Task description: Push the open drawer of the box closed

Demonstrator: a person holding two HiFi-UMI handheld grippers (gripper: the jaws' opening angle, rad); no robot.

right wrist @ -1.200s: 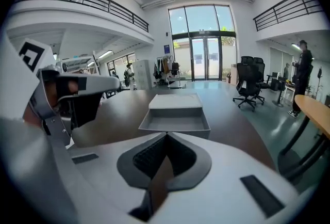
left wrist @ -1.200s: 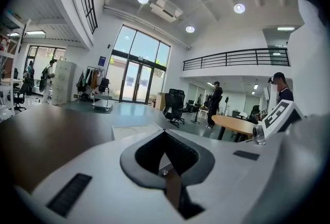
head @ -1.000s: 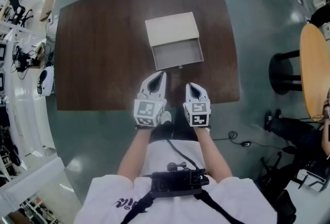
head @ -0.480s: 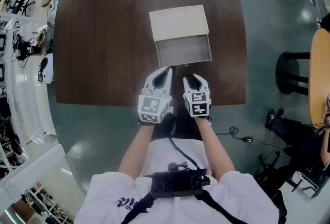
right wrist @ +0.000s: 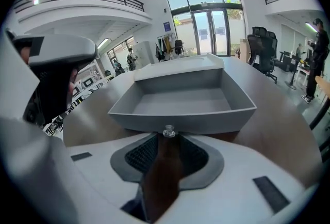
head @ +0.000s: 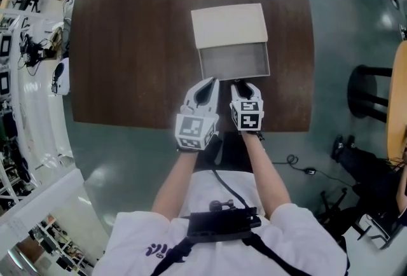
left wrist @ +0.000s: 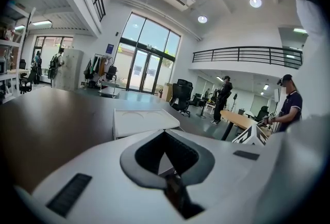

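Note:
A box with a cream top point(head: 229, 25) sits on the dark brown table point(head: 127, 58). Its grey drawer point(head: 233, 62) is pulled out toward me and is empty. The right gripper point(head: 245, 85) is just before the drawer front. In the right gripper view the small clear knob point(right wrist: 168, 131) sits at the mouth of the right gripper point(right wrist: 168, 140). Its jaws are opening, and the pads do not press on the knob. The left gripper point(head: 208, 85) hovers beside it, left of the drawer front, shut and empty. The box top point(left wrist: 144, 121) shows beyond the left gripper point(left wrist: 165, 133).
The table's near edge point(head: 159, 124) runs just under both grippers. A black stool point(head: 372, 87) and a round wooden table point(head: 399, 96) stand at the right. Cables point(head: 299, 166) lie on the floor. White shelving point(head: 25, 77) lines the left. Two people point(left wrist: 289, 107) stand in the room's background.
Both grippers moved forward across the table edge to the drawer front. The right jaws went from shut to open, with the knob at their mouth. The left stayed shut.

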